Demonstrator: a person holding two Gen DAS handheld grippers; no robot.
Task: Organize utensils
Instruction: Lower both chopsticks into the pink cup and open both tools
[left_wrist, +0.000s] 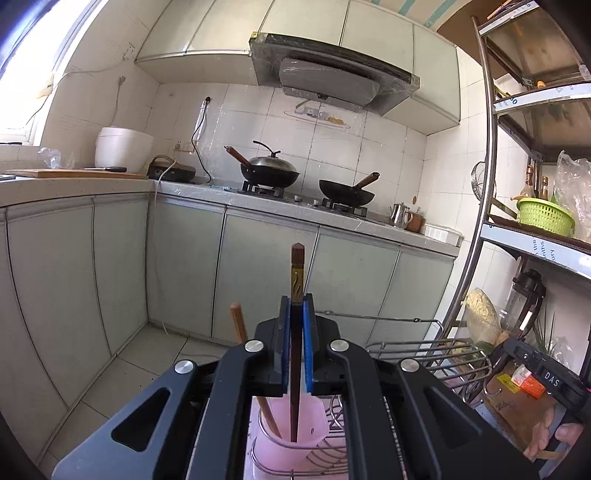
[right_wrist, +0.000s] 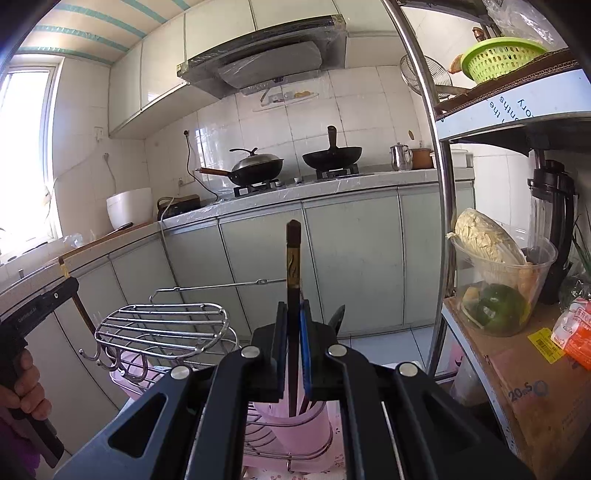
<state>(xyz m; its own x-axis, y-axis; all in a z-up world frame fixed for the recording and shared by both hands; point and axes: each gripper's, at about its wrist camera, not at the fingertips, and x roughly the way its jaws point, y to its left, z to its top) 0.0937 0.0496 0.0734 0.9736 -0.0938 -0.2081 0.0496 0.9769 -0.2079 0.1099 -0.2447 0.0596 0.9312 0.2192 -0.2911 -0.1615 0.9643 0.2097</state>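
Lowering chopsticks was the step in hand. Left hand-held gripper (left_wrist: 296, 341) was clamped on a dark wooden chopstick with a gold band (left_wrist: 296, 280), tip already inside the pink plastic utensil cup (left_wrist: 291, 443). Right hand-held gripper (right_wrist: 293, 347) pinched its twin chopstick (right_wrist: 293, 258) over a second pink holder (right_wrist: 291, 424). Next, by my read: loosen both grips and let them drop.

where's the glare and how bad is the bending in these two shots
Left wrist view: the window at upper left is blown out white, and the shelf post bows hard. Right wrist view: the window at left is also washed out, the shelf post curves, and the counter slopes. Both have dark corners; the chopstick stays sharp.
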